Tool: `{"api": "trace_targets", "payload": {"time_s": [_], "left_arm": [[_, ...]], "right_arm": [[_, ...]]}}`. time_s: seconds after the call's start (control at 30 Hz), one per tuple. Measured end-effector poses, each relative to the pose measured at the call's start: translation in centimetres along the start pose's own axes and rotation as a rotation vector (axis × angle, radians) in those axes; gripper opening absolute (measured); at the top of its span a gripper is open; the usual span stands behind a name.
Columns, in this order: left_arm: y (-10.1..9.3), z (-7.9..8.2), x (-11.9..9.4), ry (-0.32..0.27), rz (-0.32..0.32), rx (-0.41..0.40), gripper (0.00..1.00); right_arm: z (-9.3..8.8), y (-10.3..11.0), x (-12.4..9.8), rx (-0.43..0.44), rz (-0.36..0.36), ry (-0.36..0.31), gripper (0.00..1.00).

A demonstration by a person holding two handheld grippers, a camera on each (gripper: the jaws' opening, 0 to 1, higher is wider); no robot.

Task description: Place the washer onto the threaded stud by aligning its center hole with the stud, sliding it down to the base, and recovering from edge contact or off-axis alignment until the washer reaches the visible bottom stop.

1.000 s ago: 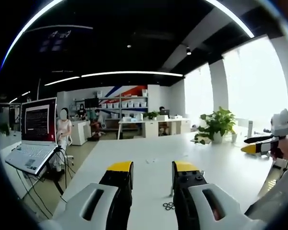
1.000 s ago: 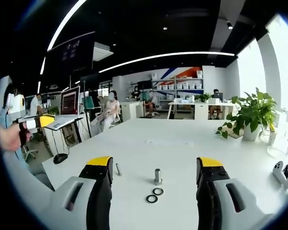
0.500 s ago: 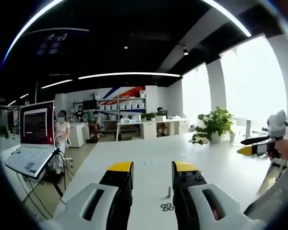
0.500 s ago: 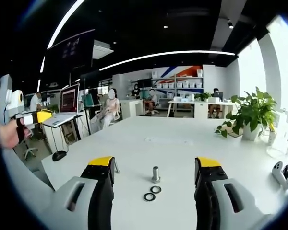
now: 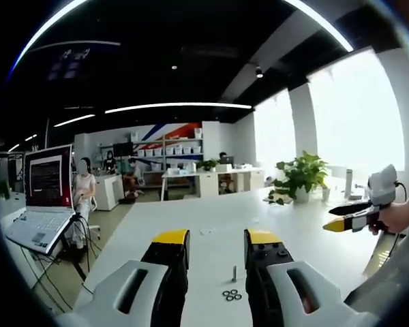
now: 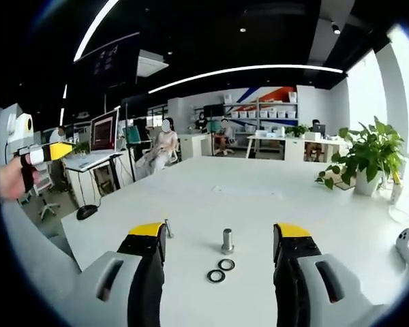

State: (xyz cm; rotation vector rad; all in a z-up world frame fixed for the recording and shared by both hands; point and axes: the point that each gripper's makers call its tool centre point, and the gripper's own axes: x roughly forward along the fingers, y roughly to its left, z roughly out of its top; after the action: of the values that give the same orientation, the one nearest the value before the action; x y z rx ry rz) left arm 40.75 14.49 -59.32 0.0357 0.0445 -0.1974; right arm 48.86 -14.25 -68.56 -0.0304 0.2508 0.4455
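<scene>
White table bears stud, washers, spare bolt.

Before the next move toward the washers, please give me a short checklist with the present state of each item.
1. Stud upright on the table: ok.
2. Washers lying flat, in front of the stud: ok.
3. Right hand-held gripper open and empty: ok.
4. Left hand-held gripper empty, jaws apart: ok.
5. Stud thread and bottom stop free of washers: cannot tell, too small.
6. Loose bolt apart from the washers: ok.
</scene>
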Motion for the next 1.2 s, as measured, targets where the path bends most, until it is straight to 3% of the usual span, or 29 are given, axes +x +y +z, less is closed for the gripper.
{"api": "trace_targets", "payload": {"time_s": [0.9,1.2], "left_arm": [[-0.5,-0.3,0.6,0.010,0.007,0.005,0.30],[-0.7,-0.4,0.9,0.015,0.013,0.009,0.30]], "right_arm": [[-4.8,0.0,2.5,0.014,0.035,0.071,0.65],[-5.5,-0.5,2.7,0.008,0.039,0.079,0.62]]}}
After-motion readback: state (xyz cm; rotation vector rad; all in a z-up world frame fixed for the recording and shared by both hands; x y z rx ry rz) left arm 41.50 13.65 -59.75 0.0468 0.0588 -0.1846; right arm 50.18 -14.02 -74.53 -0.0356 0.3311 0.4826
